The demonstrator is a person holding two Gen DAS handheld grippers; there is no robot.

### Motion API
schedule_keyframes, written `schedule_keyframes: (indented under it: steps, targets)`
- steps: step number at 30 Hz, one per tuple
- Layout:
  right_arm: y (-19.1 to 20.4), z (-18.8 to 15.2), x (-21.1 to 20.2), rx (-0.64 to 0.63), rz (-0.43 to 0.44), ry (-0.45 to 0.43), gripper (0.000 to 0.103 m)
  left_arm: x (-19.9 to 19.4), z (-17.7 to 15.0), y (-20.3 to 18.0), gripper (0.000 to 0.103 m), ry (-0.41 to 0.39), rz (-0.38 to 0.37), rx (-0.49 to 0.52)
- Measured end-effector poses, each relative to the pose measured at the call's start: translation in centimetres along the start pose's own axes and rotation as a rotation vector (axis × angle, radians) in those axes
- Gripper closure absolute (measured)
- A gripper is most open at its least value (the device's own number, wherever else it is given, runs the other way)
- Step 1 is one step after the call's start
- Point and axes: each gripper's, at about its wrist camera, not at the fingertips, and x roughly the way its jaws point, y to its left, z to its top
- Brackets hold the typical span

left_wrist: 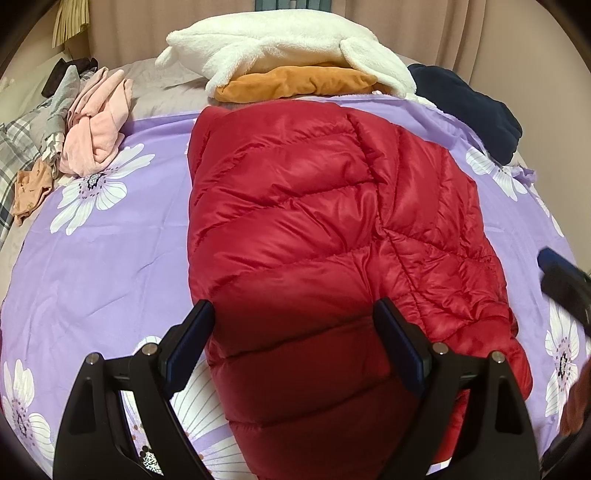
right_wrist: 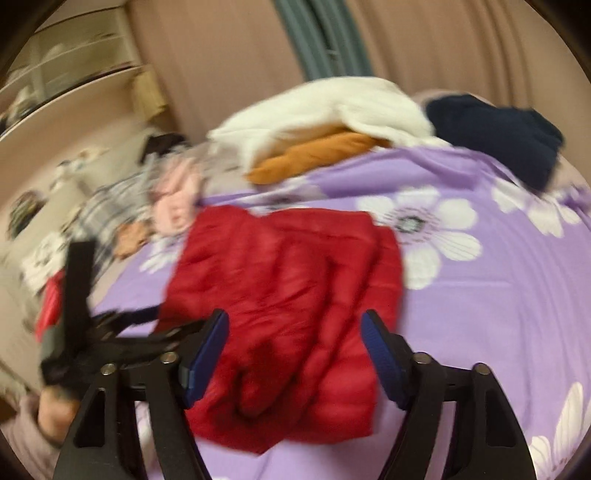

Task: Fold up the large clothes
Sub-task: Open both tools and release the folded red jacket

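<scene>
The left gripper (left_wrist: 293,317) hung wide open and empty over the near end of the red jacket (left_wrist: 314,221), which lay lengthwise away from it on the purple sheet (left_wrist: 110,258), while the right gripper (right_wrist: 293,332), open and holding nothing, stood nearby.

Beige curtains (left_wrist: 424,29) hang behind the bed, with pale shelving (right_wrist: 74,62) along the left wall.

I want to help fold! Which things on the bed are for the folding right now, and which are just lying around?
For the job:
red puffy jacket
left gripper, open
right gripper, open

Just lying about:
white fleece
orange garment
pink clothes
navy garment
flowered purple sheet
</scene>
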Motion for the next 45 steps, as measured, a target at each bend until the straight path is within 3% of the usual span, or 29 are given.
schedule_keyframes:
  steps: [6,10,17,25,28,31,45]
  targets:
    - [3.2,-1.7,0.6,-0.146,0.110,0.027,0.056,0.2,0.2,0.1,0.014,0.005,-0.006,-0.002]
    - [4.4,-3.0,2.6,-0.221,0.068,0.082,0.063,0.2,0.2,0.1,0.014,0.008,-0.004,-0.001]
    - [2.9,-4.6,5.8,-0.173,0.035,0.168,0.065,0.2,0.5,0.0,0.015,0.011,-0.014,0.007]
    - [2.5,-5.0,6.2,-0.137,0.048,0.170,0.065,-1.1,2.3,-0.4,0.017,-0.087,-0.018,0.038]
    - [2.4,-5.1,6.3,-0.127,0.053,0.166,0.065,-0.7,3.3,-0.3,0.022,-0.100,-0.027,0.037]
    - [2.0,-5.1,6.3,-0.114,0.060,0.163,0.065,0.5,4.0,-0.5,0.029,-0.075,-0.039,0.055]
    - [1.8,-5.2,6.3,-0.096,0.055,0.158,0.065,3.8,4.4,-0.4,0.028,0.009,-0.049,0.074]
